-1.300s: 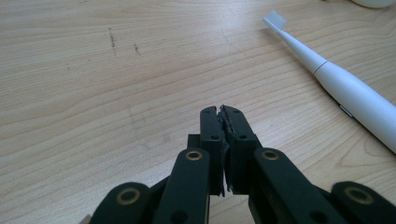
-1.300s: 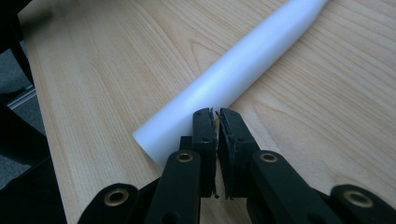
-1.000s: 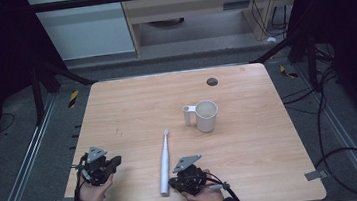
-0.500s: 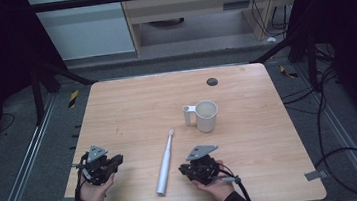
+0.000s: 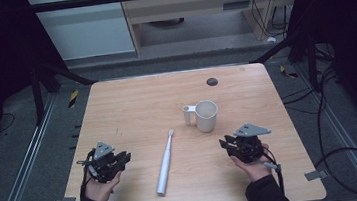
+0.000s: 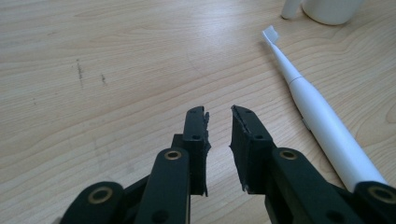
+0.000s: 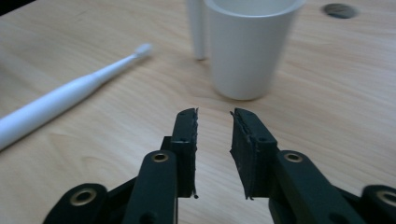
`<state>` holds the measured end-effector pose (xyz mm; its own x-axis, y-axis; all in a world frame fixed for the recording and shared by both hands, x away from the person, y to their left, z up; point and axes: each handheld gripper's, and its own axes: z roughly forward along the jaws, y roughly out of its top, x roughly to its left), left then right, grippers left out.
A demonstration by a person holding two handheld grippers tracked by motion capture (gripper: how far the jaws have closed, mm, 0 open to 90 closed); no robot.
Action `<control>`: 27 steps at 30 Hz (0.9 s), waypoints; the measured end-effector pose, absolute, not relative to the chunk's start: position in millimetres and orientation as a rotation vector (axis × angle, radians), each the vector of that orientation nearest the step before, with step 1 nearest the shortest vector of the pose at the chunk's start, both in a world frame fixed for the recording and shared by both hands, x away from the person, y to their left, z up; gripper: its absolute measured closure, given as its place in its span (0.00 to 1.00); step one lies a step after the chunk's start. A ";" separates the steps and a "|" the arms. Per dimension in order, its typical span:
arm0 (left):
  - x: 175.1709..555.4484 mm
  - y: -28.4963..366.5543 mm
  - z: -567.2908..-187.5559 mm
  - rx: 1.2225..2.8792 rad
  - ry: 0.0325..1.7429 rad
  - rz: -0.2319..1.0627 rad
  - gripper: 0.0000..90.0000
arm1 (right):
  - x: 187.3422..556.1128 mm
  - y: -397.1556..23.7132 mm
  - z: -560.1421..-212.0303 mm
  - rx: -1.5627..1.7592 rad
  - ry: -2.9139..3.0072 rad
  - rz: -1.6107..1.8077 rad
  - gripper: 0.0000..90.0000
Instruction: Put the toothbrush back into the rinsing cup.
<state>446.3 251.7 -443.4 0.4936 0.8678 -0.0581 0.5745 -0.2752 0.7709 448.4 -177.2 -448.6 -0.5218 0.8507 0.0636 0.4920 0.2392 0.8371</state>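
Note:
A white electric toothbrush (image 5: pixel 165 163) lies flat on the wooden table, its head toward the far side; it appears too in the left gripper view (image 6: pixel 317 116) and the right gripper view (image 7: pixel 70 93). Beyond it stands a white mug (image 5: pixel 207 116) (image 7: pixel 245 46), upright, its handle to the left. My left gripper (image 5: pixel 123 158) (image 6: pixel 218 112) rests near the front left, left of the toothbrush. My right gripper (image 5: pixel 225 143) (image 7: pixel 214 114) is at the front right, just short of the mug. Both pairs of jaws have just been opening and stand a little apart with nothing between them.
A dark round hole (image 5: pixel 211 81) (image 7: pixel 340 10) sits in the tabletop (image 5: pixel 137 110) near its far edge. Black frame posts and cables stand around the table on the floor.
My right gripper has moved to the right, away from the toothbrush's handle, to a spot in front of the mug. The toothbrush has turned slightly. The left hand stayed put.

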 end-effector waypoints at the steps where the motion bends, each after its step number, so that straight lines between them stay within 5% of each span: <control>1: 447.3 250.4 -442.5 1.980 1.187 0.483 0.81 | 449.6 -185.8 -448.3 1.244 2.091 1.179 0.74; 13: 461.4 215.1 -423.4 2.047 1.104 0.487 0.67 | 456.3 -243.2 -458.2 1.362 1.936 1.035 0.59; 27: 473.6 180.8 -413.6 2.134 1.063 0.467 0.62 | 458.2 -251.7 -464.6 1.388 1.914 0.962 0.53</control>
<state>473.6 180.8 -413.6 0.5984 0.8011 0.0111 0.5499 -0.4208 0.7215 458.2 -251.7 -464.6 -0.2904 0.9560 -0.0413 0.5373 0.1986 0.8197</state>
